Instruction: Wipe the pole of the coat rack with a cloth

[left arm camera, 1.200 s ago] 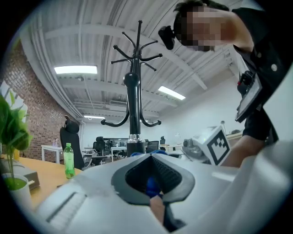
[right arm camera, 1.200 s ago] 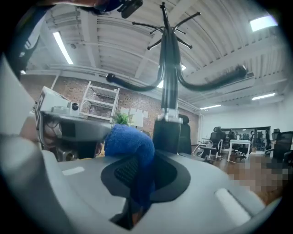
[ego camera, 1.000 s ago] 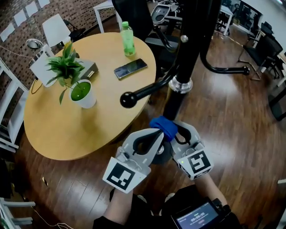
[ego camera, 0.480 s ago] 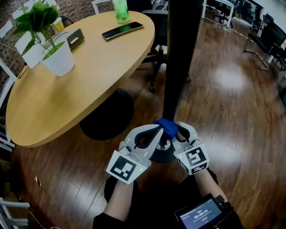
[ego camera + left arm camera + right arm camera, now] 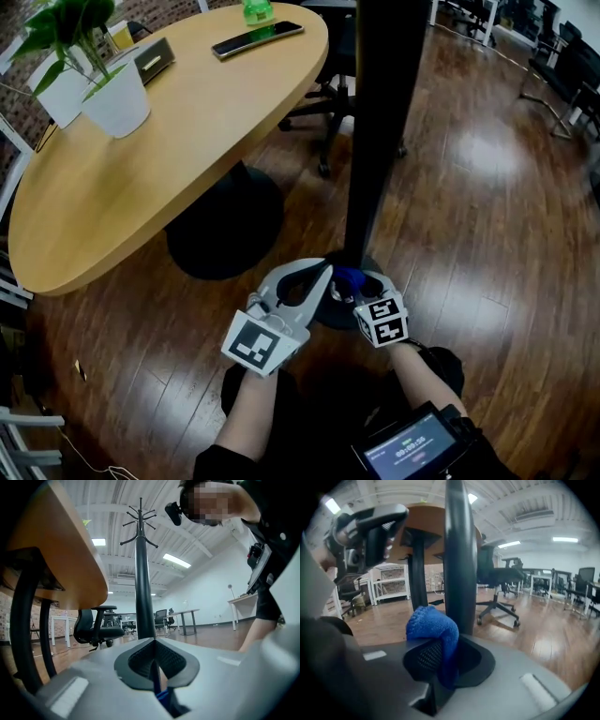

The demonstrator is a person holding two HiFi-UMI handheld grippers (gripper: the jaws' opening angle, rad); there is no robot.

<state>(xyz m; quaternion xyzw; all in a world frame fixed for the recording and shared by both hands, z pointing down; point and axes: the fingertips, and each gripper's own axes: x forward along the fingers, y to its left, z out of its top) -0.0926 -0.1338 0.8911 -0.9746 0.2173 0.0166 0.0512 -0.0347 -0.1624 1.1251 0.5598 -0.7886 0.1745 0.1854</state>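
Risk: blue cloth [image 5: 348, 277] is sitting low against the coat rack pole [image 5: 373, 141]. Right tongs [image 5: 362, 284] are clamping a thick fold, while left tongs [image 5: 326, 274] are pinching only a sliver, which is probably going to slip free under rubbing.

Bunched blue cloth [image 5: 432, 626] sits low against the upright black pole [image 5: 382, 141], seemingly touching it
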